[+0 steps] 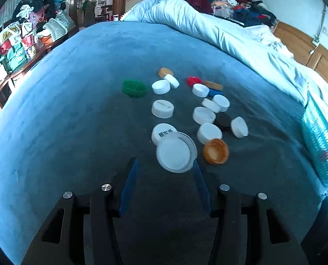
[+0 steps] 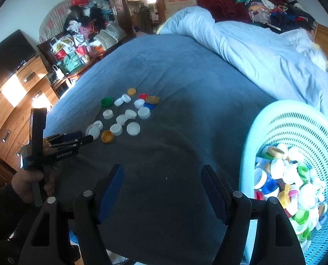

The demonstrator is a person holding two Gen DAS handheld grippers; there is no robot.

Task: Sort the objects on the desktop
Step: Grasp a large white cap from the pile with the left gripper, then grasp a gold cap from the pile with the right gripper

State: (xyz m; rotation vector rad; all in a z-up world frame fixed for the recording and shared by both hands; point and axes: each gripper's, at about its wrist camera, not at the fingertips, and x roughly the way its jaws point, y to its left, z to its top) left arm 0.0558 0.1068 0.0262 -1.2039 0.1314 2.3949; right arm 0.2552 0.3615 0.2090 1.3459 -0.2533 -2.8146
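The left gripper has its jaws apart, with nothing pressed between them. Just beyond its tips lies a clear lid with a white disc, tilted; it reaches close to the right fingertip, but I cannot tell if it touches. This lid leans on a white cap with black print behind it. Beside the clear lid, on the basket side, an orange cap lies with its hollow up. Farther from the clear lid the other bottle caps are scattered on the blue blanket: many white ones, 1 green cap standing alone on the far side from the basket, 1 red cap, 1 blue cap partly under a flat amber lid, and 1 black cap.

The right gripper is wide open and holds nothing; only the blanket shows between its fingers. Next to it stands the turquoise basket, tilted, with a heap of mixed caps inside. In the right wrist view the left gripper's tips are just beside the clear lid, and a hand grips its handle. Well behind the clear lid a pale quilt lies bunched on the bed.
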